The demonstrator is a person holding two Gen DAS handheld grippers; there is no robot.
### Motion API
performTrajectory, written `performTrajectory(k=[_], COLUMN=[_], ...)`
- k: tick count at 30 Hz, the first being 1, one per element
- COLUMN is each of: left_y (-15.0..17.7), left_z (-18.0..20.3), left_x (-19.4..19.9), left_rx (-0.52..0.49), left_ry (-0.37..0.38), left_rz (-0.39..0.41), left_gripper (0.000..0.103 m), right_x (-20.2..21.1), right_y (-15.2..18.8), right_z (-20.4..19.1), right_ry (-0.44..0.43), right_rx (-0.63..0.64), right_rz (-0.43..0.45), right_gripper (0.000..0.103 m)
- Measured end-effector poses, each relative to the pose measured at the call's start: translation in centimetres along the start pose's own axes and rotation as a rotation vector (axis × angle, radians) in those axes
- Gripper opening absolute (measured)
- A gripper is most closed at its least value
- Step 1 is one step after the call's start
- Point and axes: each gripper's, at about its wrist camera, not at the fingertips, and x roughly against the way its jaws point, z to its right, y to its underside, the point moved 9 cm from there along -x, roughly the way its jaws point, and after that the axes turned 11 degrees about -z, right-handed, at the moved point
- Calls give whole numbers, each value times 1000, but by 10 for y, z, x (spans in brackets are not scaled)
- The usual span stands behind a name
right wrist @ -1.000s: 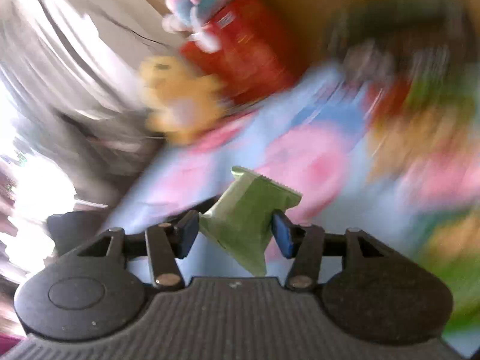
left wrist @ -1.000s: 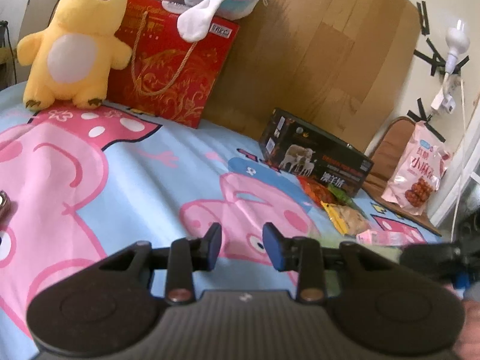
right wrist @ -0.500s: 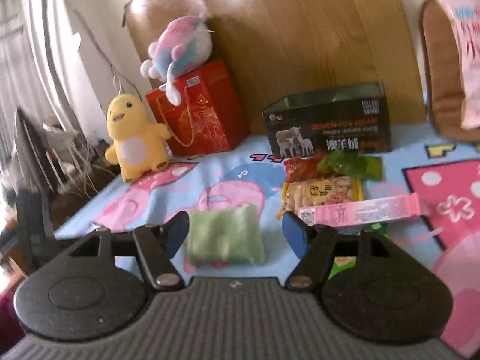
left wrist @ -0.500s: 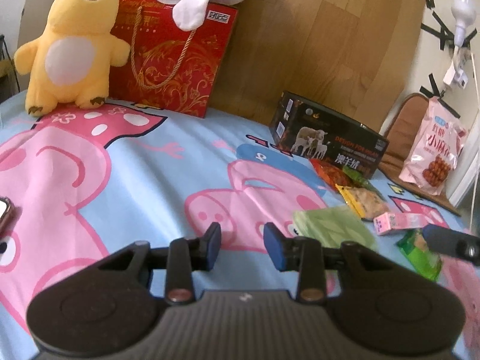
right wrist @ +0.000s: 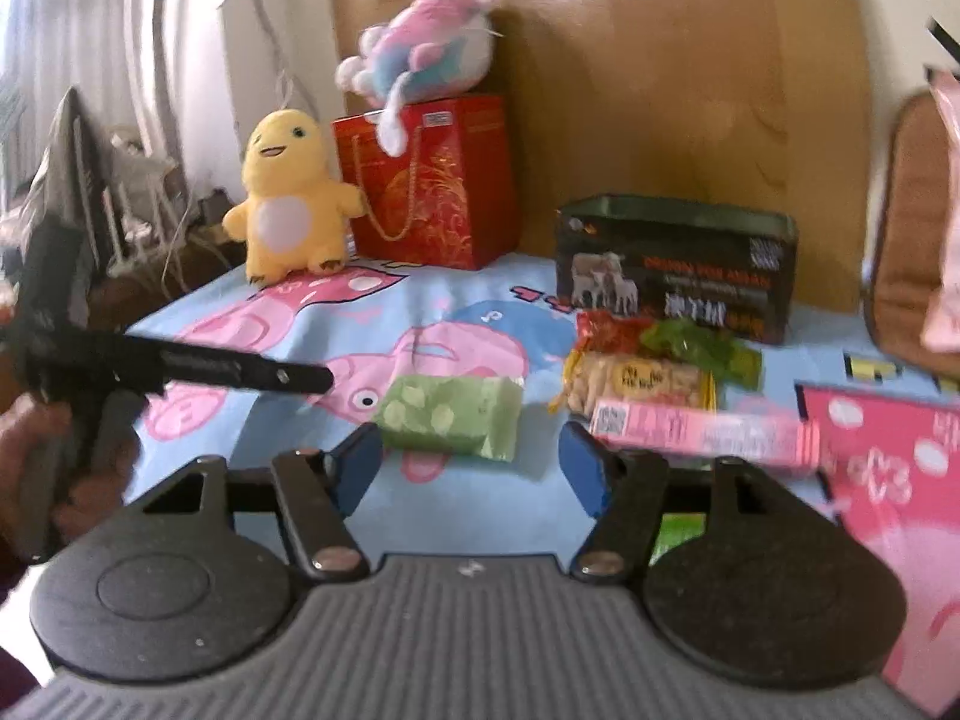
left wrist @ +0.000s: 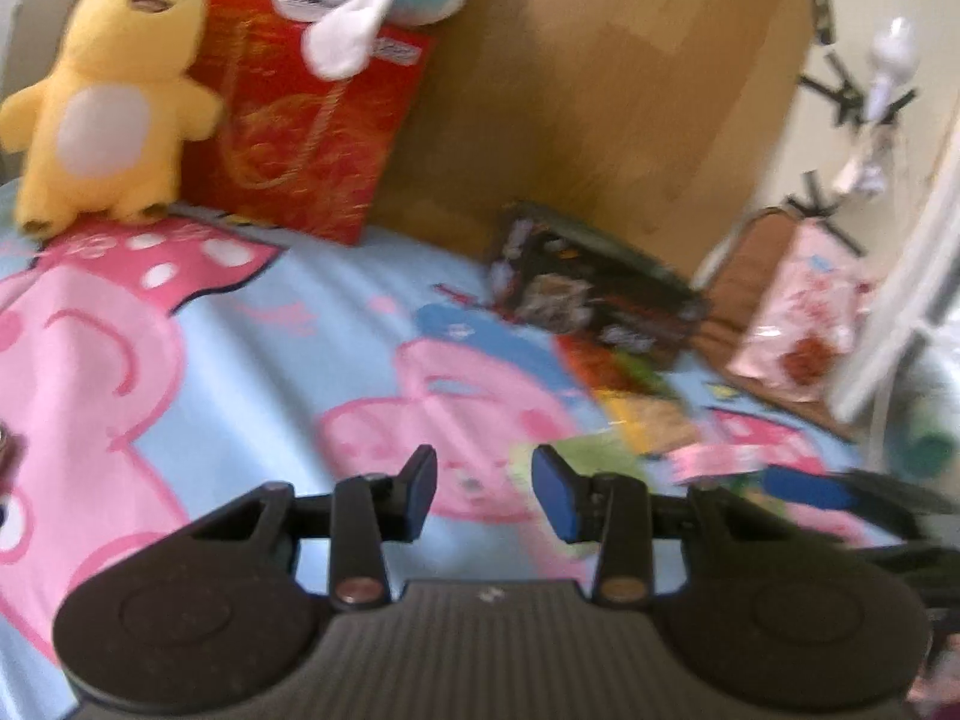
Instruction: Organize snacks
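Observation:
A green snack packet (right wrist: pixel 450 415) lies flat on the blue and pink cartoon sheet (right wrist: pixel 480 498), just ahead of my open, empty right gripper (right wrist: pixel 471 468). Right of it lie a biscuit packet (right wrist: pixel 636 381), a red packet (right wrist: pixel 612 330), a green wrapper (right wrist: pixel 702 348) and a long pink box (right wrist: pixel 708 435). A dark box (right wrist: pixel 672 267) stands behind them. My left gripper (left wrist: pixel 483 495) is open and empty above the sheet; the green packet (left wrist: pixel 594 456) shows blurred past its right finger. The left gripper's fingers (right wrist: pixel 240 369) reach in from the left in the right wrist view.
A yellow plush toy (right wrist: pixel 285 195) and a red gift bag (right wrist: pixel 432 186) with a pastel plush (right wrist: pixel 420 48) on top stand at the back against a wooden board (right wrist: pixel 660 60). A pink snack bag (left wrist: pixel 798 312) leans at the far right.
My right gripper let go of the green packet, which now lies on the sheet, and has drawn back a little. The left wrist view has shifted and is blurred by motion.

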Motion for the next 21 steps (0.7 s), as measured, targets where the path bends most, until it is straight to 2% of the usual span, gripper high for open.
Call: performTrajectory(k=[4, 10, 11, 12, 16, 21], left_y=[-1, 4, 3, 0, -35, -123], left_z=[17, 29, 31, 34, 49, 92], left_x=[-20, -65, -67, -68, -61, -63], left_rx=[-16, -23, -29, -43, -67, -214], left_ry=[57, 98, 99, 88, 111, 104], left_rz=[-92, -198, -191, -192, -158, -46], left_gripper=[36, 33, 32, 31, 31, 31], right_x=[-22, -68, -74, -80, -71, -48], right_y=[-9, -9, -8, -5, -16, -84], right_z=[2, 4, 4, 3, 7, 46], right_ry=[-25, -63, -78, -98, -70, -45], right_rx=[61, 151, 155, 152, 151, 74], right_rz=[-51, -196, -217, -247, -205, -81], right_gripper=[65, 64, 59, 43, 32, 32])
